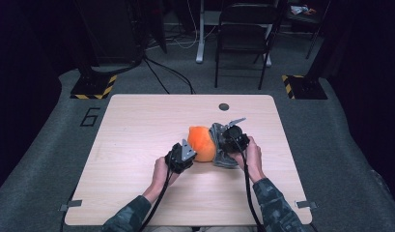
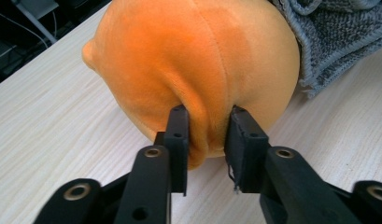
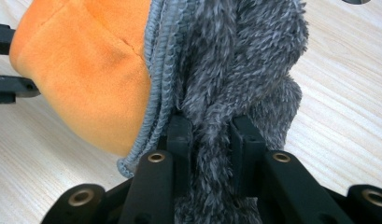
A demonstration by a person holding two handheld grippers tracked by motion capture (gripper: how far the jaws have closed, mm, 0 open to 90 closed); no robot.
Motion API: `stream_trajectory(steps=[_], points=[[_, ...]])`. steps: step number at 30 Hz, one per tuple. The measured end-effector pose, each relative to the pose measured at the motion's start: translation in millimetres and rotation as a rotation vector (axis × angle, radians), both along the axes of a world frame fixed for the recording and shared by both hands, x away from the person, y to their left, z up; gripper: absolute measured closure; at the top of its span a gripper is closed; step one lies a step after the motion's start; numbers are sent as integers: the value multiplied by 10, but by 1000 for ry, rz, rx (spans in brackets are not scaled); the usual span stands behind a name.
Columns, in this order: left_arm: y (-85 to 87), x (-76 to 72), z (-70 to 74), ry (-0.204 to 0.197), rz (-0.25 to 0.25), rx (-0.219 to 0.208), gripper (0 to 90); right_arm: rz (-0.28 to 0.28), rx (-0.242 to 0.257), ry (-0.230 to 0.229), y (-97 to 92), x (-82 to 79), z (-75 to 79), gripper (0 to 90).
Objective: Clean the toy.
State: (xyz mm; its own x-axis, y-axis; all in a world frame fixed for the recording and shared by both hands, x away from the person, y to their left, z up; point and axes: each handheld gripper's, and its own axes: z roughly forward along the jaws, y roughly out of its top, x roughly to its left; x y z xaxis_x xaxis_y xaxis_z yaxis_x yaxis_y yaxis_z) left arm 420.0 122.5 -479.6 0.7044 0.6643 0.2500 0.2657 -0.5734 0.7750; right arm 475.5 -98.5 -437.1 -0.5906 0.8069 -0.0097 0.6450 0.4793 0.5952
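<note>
An orange plush toy (image 1: 201,142) lies at the middle of the wooden table (image 1: 137,130), partly wrapped by a grey fuzzy knit cloth (image 1: 217,133) on its right side. My left gripper (image 1: 188,153) comes at the plush from the left. In the left gripper view it (image 2: 207,122) is shut on a pinched fold of orange plush (image 2: 193,60), with the grey cloth (image 2: 333,37) behind. My right gripper (image 1: 225,141) is at the cloth's right side. In the right gripper view it (image 3: 212,128) is shut on a bunch of grey cloth (image 3: 244,60), beside the orange plush (image 3: 90,70).
A dark round grommet (image 1: 223,106) sits in the table near its far edge. Behind the table stand a black folding chair (image 1: 243,34) and two floor bases with yellow-black stripes (image 1: 93,88) (image 1: 301,87). Cables run across the floor.
</note>
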Motion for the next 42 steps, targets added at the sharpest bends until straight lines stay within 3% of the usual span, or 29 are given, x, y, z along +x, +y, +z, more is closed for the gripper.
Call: stream_trajectory(steps=[5,8,12,20,24,35,42], points=[[44,3,66,17,-8,-68,760,4,0,-1,-31,-8,61,729],[91,14,144,49,-1,-135,770,1,21,-9,-50,-27,145,729],[111,-4,232,64,-4,-175,782,15,44,-29,-24,-80,261,729],[72,-37,227,60,-22,-172,786,91,78,-89,207,-243,400,729],[69,-34,197,66,-29,-153,785,105,31,-101,307,-246,315,729],[96,-11,176,67,-29,-163,781,40,23,-17,76,-80,163,728],[114,2,163,76,-25,-171,776,-14,-29,48,-41,22,-23,728]])
